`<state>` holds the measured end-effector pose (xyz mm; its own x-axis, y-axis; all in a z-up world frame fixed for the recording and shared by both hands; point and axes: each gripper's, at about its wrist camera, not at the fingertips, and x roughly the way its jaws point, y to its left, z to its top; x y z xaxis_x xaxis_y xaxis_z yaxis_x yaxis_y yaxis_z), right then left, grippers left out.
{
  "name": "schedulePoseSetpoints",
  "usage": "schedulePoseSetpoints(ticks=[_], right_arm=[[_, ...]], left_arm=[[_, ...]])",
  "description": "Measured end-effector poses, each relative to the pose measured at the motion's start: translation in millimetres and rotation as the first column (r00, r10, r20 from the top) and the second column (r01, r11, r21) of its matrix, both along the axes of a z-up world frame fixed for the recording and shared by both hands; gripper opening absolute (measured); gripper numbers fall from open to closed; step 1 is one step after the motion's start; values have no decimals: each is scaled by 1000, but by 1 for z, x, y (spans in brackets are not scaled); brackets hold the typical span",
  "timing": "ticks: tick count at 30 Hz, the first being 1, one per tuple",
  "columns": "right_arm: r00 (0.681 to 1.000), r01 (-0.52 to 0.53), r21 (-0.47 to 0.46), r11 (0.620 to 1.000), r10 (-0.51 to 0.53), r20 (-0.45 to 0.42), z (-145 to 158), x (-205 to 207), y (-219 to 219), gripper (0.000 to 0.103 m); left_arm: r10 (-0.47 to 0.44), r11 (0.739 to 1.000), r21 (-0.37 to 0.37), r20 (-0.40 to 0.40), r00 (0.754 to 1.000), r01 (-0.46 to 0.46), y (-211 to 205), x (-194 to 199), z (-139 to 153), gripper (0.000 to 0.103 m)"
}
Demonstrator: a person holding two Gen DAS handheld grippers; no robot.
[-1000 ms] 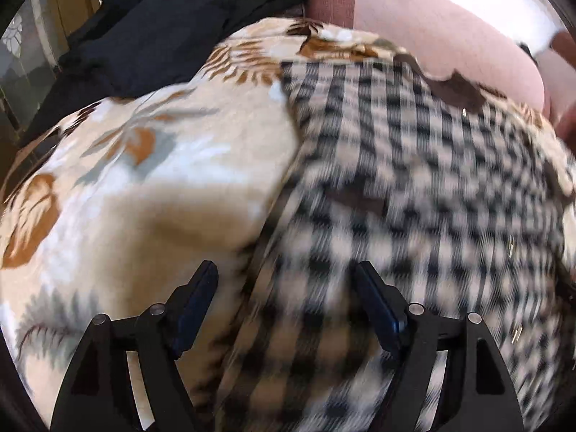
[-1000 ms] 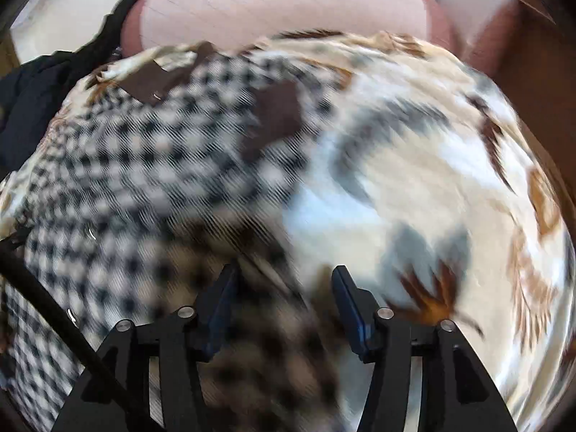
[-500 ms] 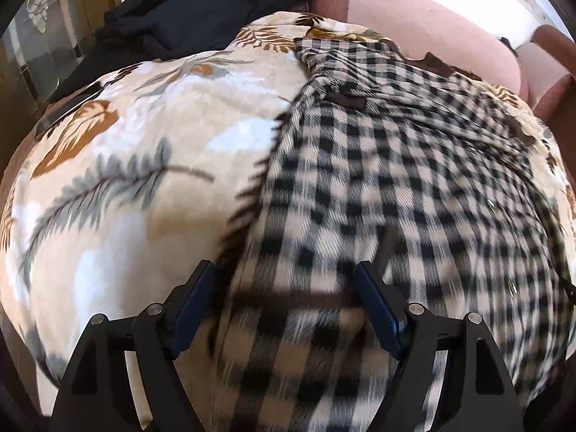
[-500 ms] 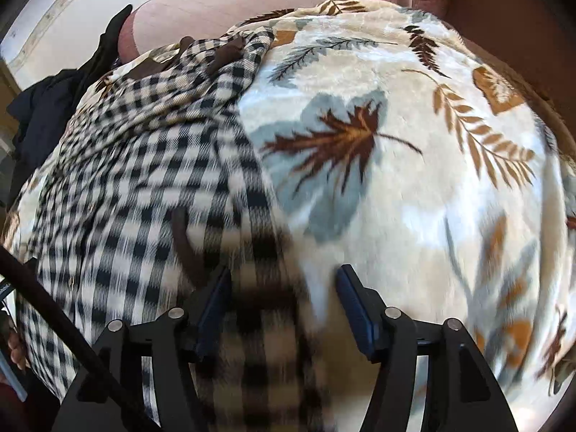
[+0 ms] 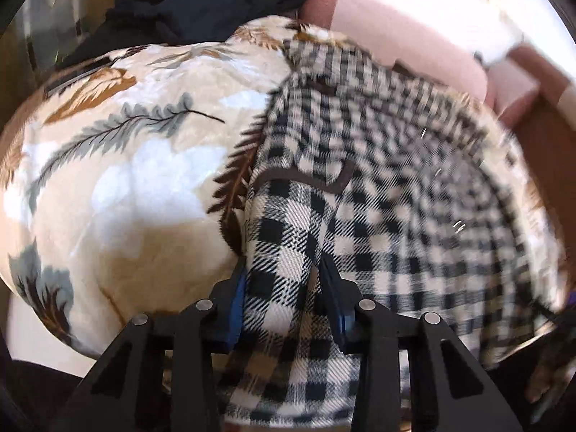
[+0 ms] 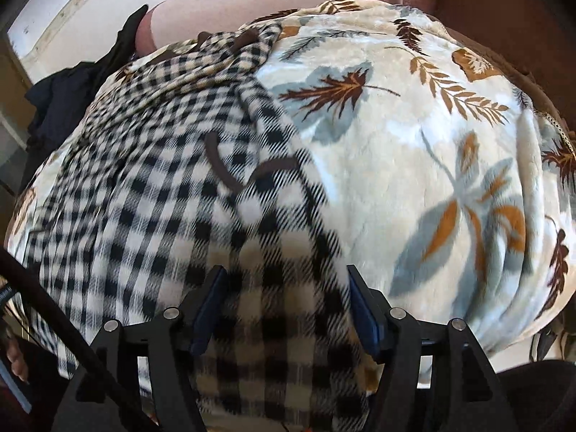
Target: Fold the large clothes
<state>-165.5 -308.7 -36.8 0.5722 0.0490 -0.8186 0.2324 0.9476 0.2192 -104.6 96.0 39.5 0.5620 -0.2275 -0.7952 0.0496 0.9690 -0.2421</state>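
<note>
checked shirt is spread over the leaf-print blanket. left gripper fingers are closing on a bunched hem fold, looks pinched though it's blurry. right gripper is opening, cloth between its fingers, not gripped.

My right gripper points down at the checked shirt, jaws opening, cloth lying between the pads, not pinched. Shirt spreads from 6 toward 11 o'clock over the leaf blanket. Dark clothes lie at 10 o'clock.
</note>
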Motion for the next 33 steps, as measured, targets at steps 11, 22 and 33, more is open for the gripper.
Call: schedulePoseSetpoints(ticks=[11, 22, 33], right_arm=[[979, 143, 168, 975, -164, 120, 18, -22, -43, 70], [993, 87, 307, 948, -109, 53, -5, -12, -40, 68], [1000, -8, 321, 947, -1, 27, -14, -34, -10, 40]], left_arm=[[76, 991, -110, -30, 997, -78, 37, 15, -6, 53], [-91, 994, -61, -71, 993, 87, -1, 4, -18, 35], [-122, 992, -28, -51, 991, 120, -15, -20, -21, 63]])
